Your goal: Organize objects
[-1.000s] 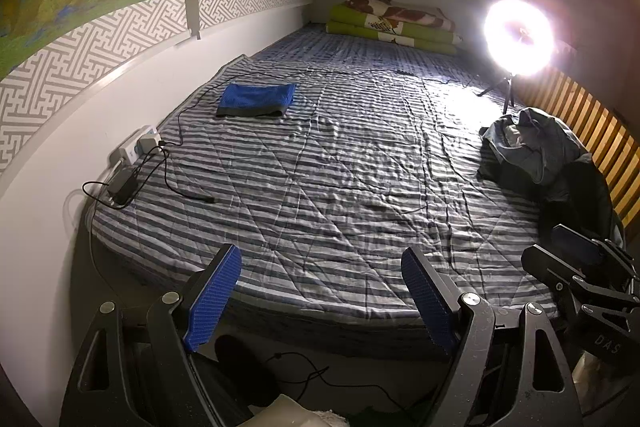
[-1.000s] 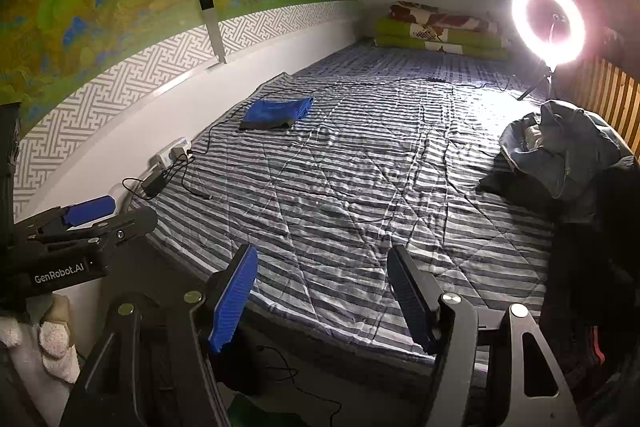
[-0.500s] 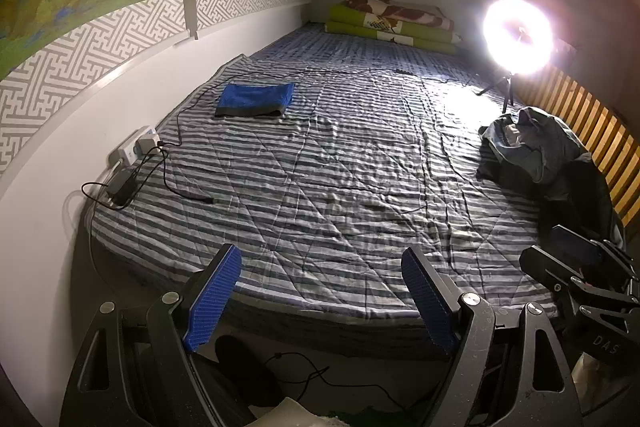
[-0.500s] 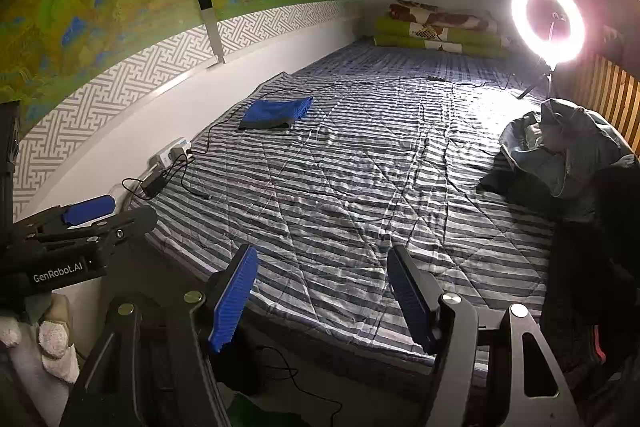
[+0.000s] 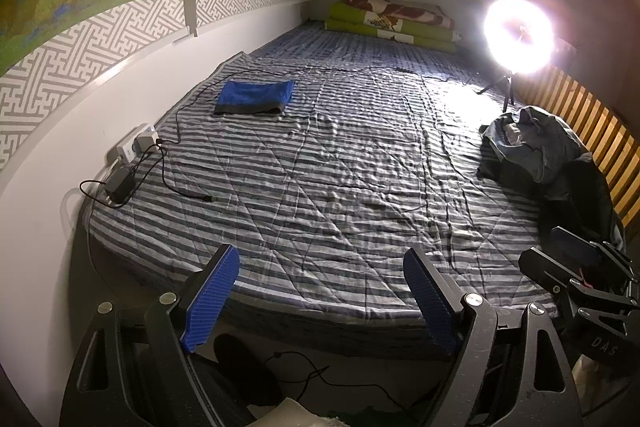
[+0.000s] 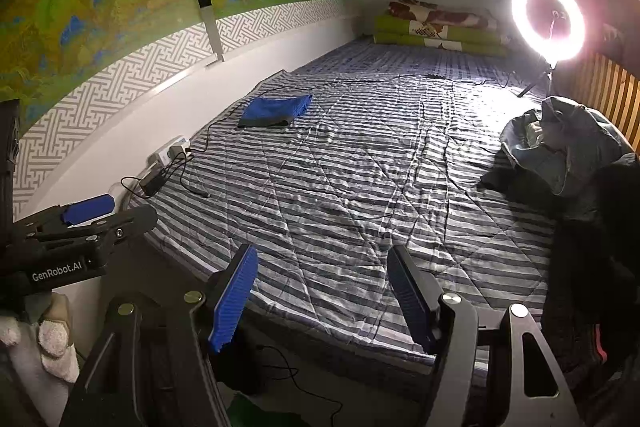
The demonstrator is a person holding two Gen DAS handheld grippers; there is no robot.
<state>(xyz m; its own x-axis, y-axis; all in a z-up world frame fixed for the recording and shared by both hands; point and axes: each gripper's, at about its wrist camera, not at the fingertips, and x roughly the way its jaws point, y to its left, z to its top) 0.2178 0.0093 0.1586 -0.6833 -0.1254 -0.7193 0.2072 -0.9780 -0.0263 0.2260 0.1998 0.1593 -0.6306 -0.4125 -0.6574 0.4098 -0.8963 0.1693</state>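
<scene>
Both tongs are held wide apart and empty, short of the near edge of the bed (image 5: 320, 211). The left tongs (image 5: 322, 301) and the right tongs (image 6: 320, 301) are seen pointing along the bed toward its far end.

The heap of dark clothing (image 6: 568, 151) is taken, as a judgement, to be what needs organizing; it lies against the right edge of the bed, ahead and to the right of both tongs, so the right tongs are nearer. No clear long axis can be read from the crumpled heap. A folded blue towel (image 5: 254, 97) lies near the left edge, well apart from the heap, its long side running across the bed.

The ring light (image 6: 548, 21) is resolved as a ring only in the right view; in the left it is glare. Each view catches the other tool from the side.
</scene>
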